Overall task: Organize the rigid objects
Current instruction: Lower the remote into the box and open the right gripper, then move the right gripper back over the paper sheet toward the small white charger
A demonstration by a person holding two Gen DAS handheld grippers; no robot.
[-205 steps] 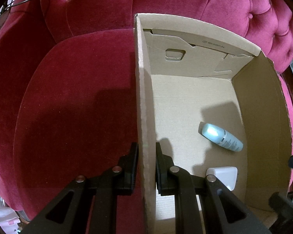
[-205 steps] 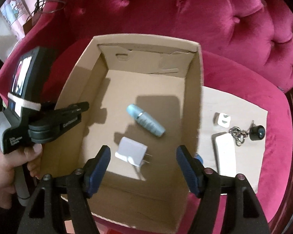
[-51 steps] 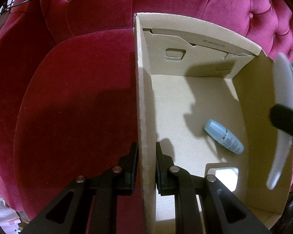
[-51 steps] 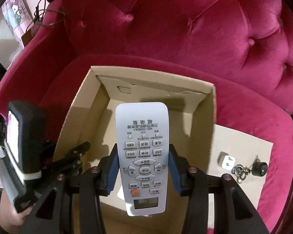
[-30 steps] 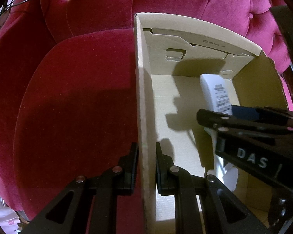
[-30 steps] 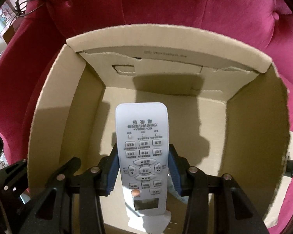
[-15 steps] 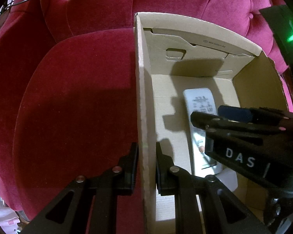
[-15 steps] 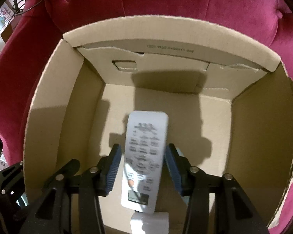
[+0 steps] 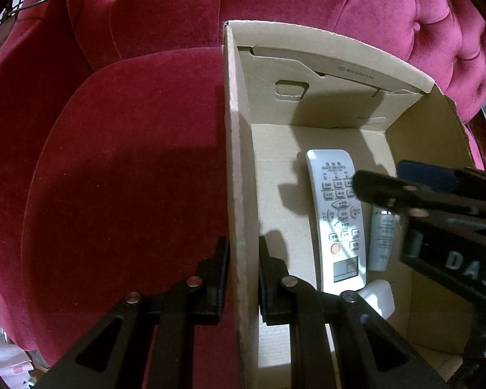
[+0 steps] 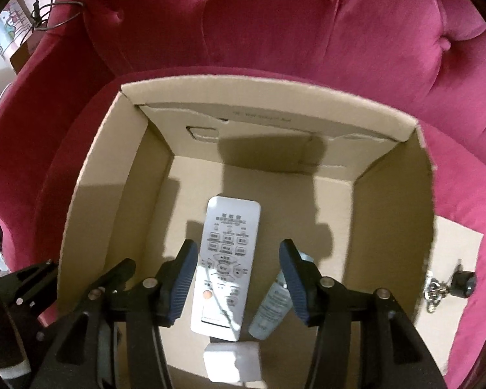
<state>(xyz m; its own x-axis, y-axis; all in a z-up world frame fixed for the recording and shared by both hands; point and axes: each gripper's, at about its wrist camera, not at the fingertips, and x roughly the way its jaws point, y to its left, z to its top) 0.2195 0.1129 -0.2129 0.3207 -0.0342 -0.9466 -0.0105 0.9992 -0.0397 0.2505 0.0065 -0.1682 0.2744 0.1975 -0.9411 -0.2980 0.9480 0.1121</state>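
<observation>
An open cardboard box stands on the seat of a red velvet armchair. My left gripper is shut on the box's left wall, one finger inside and one outside. A white remote lies face up on the box floor. A pale blue bottle lies to its right, and a white plug adapter sits at its near end. My right gripper hovers above the remote. It is open, and its blue pads stand clear of the remote's sides.
To the right of the box, a flat cardboard sheet on the seat carries a key ring and a small black round object. The tufted chair back rises behind the box. A black cable hangs at the upper left.
My right gripper has let go of the remote, which now lies on the box floor. Its jaws have spread and it has lifted slightly. The left gripper has not moved.
</observation>
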